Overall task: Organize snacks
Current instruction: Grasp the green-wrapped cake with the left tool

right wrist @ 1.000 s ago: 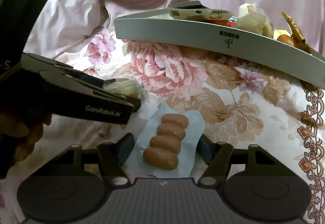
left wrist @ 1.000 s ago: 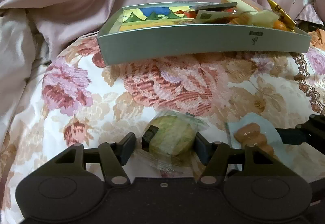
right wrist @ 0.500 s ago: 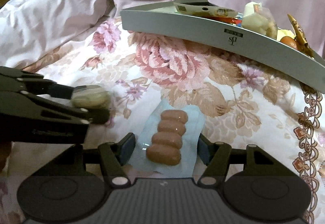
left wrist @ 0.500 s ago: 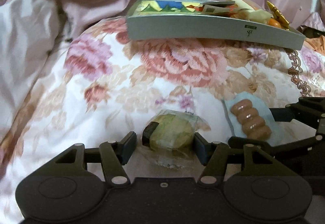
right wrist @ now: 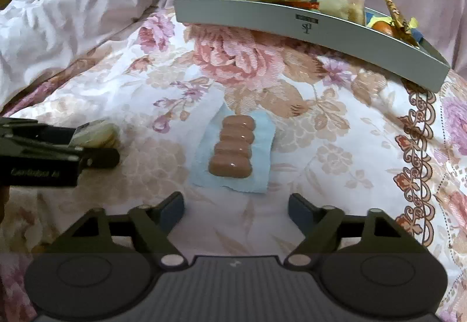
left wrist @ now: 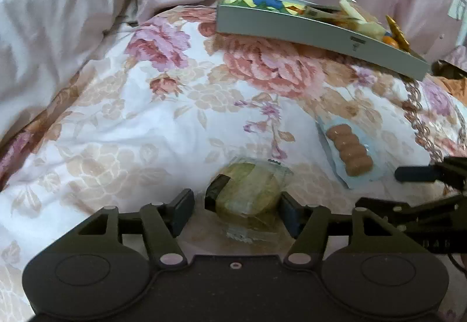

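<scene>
A green snack in clear wrap (left wrist: 248, 195) sits between the fingers of my left gripper (left wrist: 238, 208), which is shut on it just above the floral bedspread. The same snack (right wrist: 96, 133) shows in the right wrist view, behind a left gripper finger (right wrist: 99, 158). A pack of brown sausages on a pale blue backing (right wrist: 233, 146) lies flat on the bedspread, just ahead of my right gripper (right wrist: 236, 209), which is open with nothing between its fingers. The sausage pack (left wrist: 348, 151) lies right of the left gripper. The grey tray (right wrist: 292, 24) holds several snacks at the back.
The tray (left wrist: 306, 30) rests tilted on the floral bedspread (left wrist: 175, 123), against rumpled pink bedding (right wrist: 87, 15) that rises behind and to the left. A patterned brown border (right wrist: 414, 146) runs along the right side.
Both grippers have drawn back from the tray. The green snack stayed between the left fingers. The sausage pack, earlier between the right fingers, now lies ahead of them.
</scene>
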Motion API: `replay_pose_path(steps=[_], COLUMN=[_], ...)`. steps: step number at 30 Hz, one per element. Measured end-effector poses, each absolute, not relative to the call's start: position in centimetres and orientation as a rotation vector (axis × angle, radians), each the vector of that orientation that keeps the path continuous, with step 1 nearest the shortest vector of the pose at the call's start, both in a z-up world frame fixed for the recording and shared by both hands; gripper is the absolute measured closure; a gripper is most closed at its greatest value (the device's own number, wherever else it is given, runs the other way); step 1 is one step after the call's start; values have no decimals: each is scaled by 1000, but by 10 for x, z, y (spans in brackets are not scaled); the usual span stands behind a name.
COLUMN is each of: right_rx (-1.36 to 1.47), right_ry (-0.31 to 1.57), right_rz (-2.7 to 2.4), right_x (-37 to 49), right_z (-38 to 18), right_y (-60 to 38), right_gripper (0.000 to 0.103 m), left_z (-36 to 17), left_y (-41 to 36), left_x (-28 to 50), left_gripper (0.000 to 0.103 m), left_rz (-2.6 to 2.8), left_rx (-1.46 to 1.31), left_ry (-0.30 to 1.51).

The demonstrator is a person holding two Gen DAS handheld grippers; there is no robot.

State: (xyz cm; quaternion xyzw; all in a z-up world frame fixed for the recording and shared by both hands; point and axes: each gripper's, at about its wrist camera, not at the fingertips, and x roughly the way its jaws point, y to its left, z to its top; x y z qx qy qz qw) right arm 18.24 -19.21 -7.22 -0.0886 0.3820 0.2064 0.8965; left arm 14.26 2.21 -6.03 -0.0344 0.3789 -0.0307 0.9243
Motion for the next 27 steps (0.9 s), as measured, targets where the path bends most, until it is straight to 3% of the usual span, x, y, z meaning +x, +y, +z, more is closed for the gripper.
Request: replay_pose_path(steps=[12,16,27], right_rx=[-181,-181,-188], right_ry=[737,728,642], right_rz=[386,382,405], right_x=[189,191,203], right_z=[-84,-87,-93], right_y=[-183,-180,-172], right_gripper=[0,0,0], left_z=[-63,-64,-64], left_y=[29,23,25], left_x=[146,147,147], left_gripper=[19,14,21], left_rz=[-102,-103,-73], left_rx=[-144,-121,-124], left_ry=[737,736,719])
